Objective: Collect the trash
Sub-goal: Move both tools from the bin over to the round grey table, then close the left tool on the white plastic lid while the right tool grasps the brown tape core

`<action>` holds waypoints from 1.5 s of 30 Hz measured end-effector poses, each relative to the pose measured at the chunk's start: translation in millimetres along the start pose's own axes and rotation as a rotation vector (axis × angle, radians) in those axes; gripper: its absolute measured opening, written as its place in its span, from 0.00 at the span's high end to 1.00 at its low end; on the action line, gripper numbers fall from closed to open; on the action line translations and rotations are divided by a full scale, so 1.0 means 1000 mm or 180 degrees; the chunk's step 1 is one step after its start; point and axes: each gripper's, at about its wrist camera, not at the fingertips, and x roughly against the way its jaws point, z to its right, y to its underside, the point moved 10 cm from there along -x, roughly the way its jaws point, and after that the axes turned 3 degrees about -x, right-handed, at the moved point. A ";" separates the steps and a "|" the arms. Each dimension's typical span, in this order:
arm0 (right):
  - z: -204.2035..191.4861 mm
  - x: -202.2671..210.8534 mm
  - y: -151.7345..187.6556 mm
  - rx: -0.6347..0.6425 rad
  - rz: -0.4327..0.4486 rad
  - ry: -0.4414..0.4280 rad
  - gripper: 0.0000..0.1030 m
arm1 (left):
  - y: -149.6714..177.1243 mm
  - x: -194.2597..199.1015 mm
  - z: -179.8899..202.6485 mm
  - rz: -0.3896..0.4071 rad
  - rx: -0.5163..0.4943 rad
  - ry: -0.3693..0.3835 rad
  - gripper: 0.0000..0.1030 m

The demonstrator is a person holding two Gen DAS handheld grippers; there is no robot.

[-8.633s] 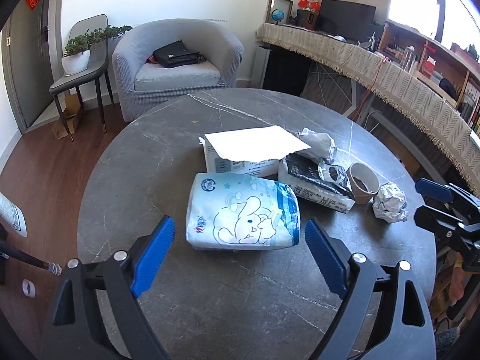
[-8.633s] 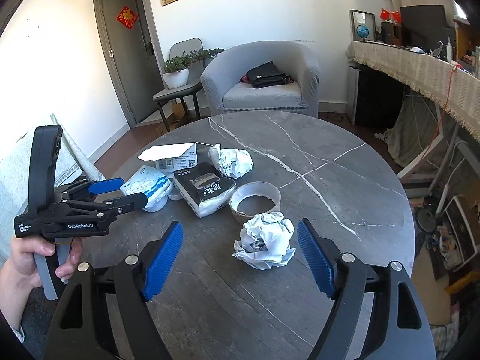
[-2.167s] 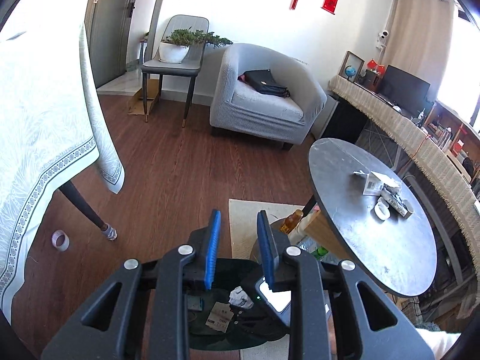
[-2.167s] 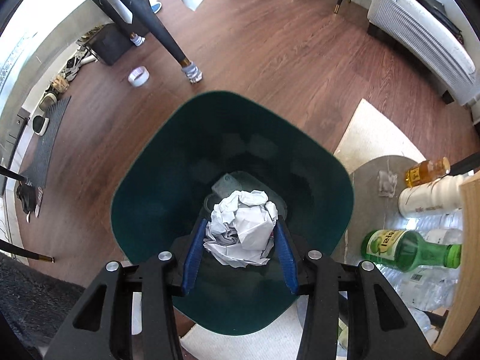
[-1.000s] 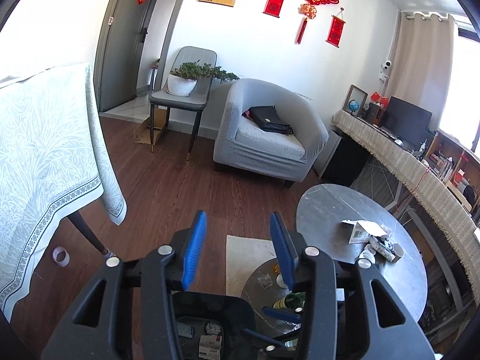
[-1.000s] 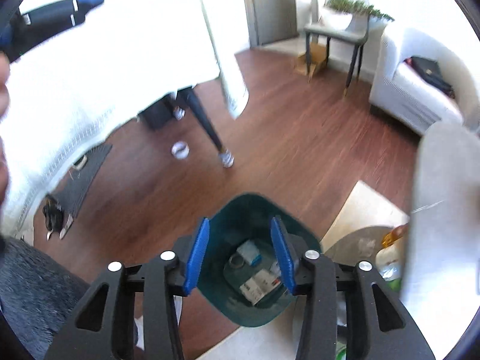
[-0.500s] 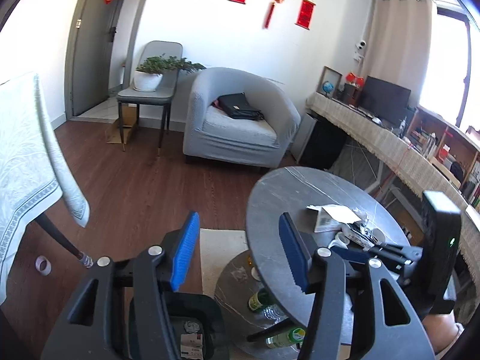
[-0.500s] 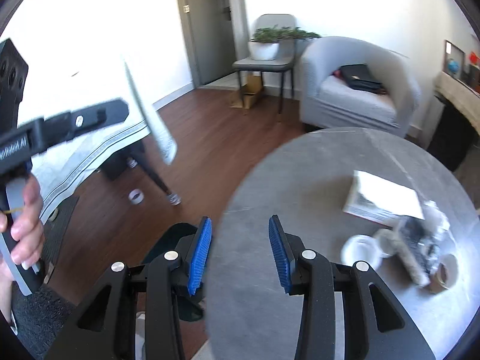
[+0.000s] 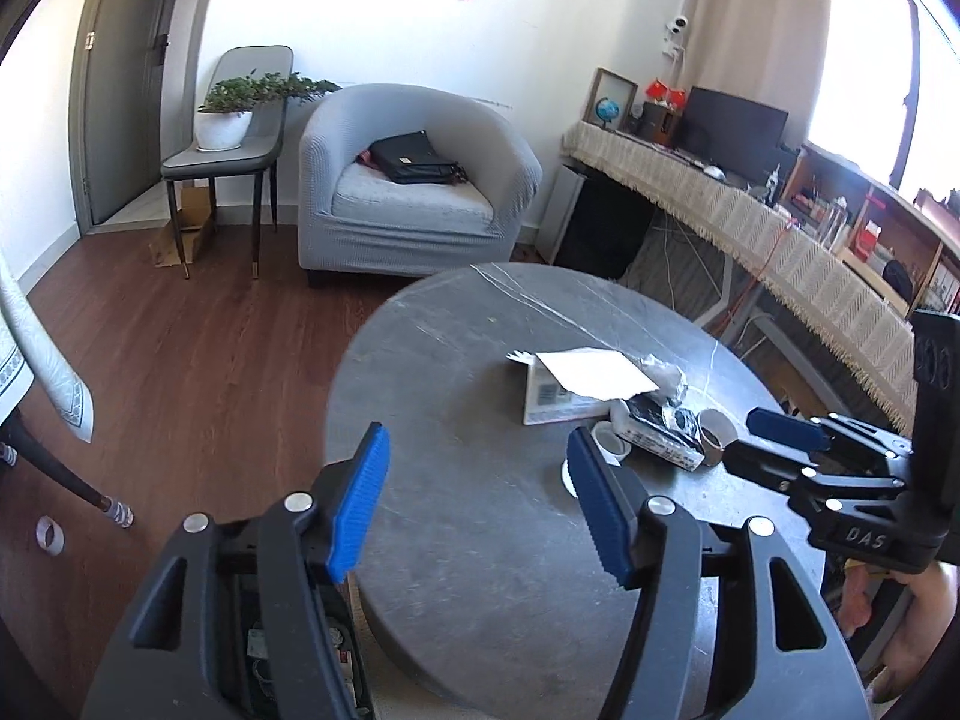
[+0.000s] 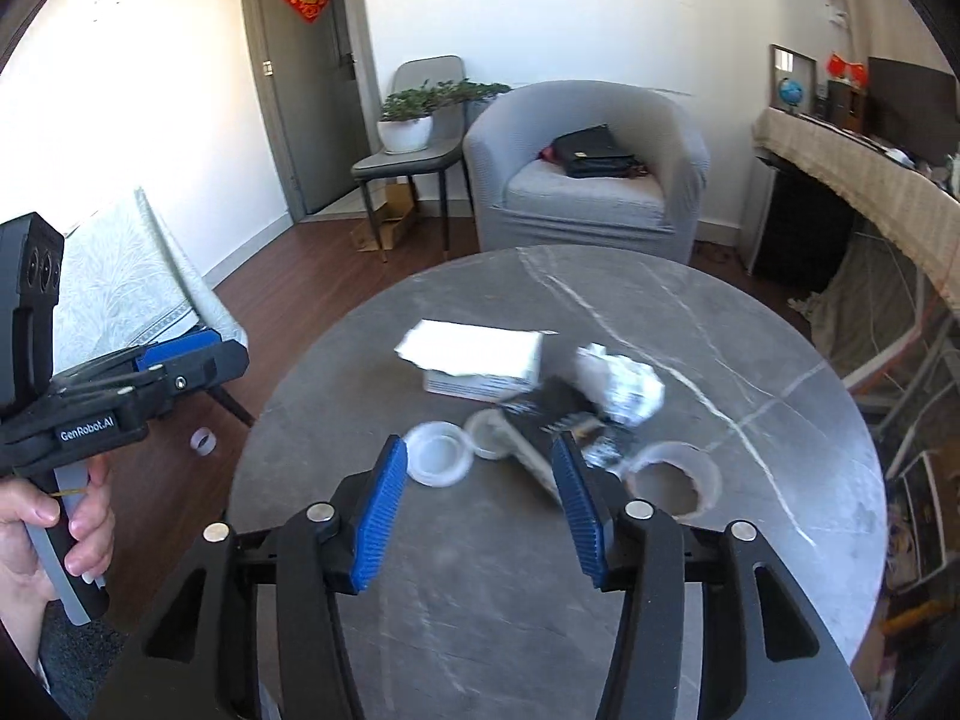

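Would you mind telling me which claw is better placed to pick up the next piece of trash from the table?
Right. The right claw is opening, empty, aimed at the lids; the left claw is farther from them.

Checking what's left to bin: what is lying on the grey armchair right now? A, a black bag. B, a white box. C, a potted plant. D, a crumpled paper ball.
A: a black bag lies on the armchair seat; the plant stands on the chair beside it, and the box and paper are on the round table.
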 end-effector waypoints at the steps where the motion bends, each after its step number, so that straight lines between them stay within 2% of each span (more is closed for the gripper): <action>1: 0.006 -0.001 0.003 -0.0035 -0.0010 0.0007 0.45 | 0.002 -0.005 0.005 -0.0024 -0.0034 -0.0005 0.35; 4: 0.028 -0.005 0.014 -0.0135 -0.0066 0.0064 0.38 | 0.009 -0.023 0.020 -0.0160 -0.0164 -0.0034 0.30; 6: 0.042 -0.006 0.021 -0.0231 -0.0132 0.0091 0.38 | 0.015 -0.034 0.029 -0.0245 -0.0241 -0.0075 0.29; 12: 0.063 0.001 0.023 -0.0380 -0.0072 0.0075 0.34 | 0.030 -0.062 0.049 -0.0449 -0.0493 -0.0173 0.25; 17: 0.073 -0.001 0.028 -0.0463 -0.0100 0.0052 0.34 | 0.040 -0.078 0.062 -0.0533 -0.0740 -0.0257 0.25; 23: 0.081 0.002 0.034 -0.0530 -0.0137 0.0023 0.34 | 0.044 -0.092 0.068 -0.0590 -0.0738 -0.0208 0.25; 27: 0.084 -0.002 0.040 -0.0448 -0.0218 0.0088 0.31 | 0.040 -0.097 0.070 -0.0590 -0.0681 -0.0161 0.28; 30: 0.083 -0.006 0.045 -0.0348 -0.0291 0.0121 0.30 | 0.040 -0.100 0.071 -0.0616 -0.0655 -0.0153 0.34; 32: 0.082 -0.008 0.046 -0.0310 -0.0318 0.0131 0.30 | 0.039 -0.101 0.070 -0.0608 -0.0665 -0.0177 0.41; 36: 0.083 -0.016 0.046 -0.0267 -0.0379 0.0149 0.29 | 0.039 -0.100 0.069 -0.0592 -0.0656 -0.0199 0.49; 39: 0.082 -0.026 0.047 -0.0218 -0.0457 0.0148 0.27 | 0.038 -0.098 0.066 -0.0576 -0.0624 -0.0188 0.59; 45: 0.080 -0.038 0.046 -0.0129 -0.0505 0.0296 0.27 | 0.037 -0.090 0.060 -0.0553 -0.0551 -0.0147 0.59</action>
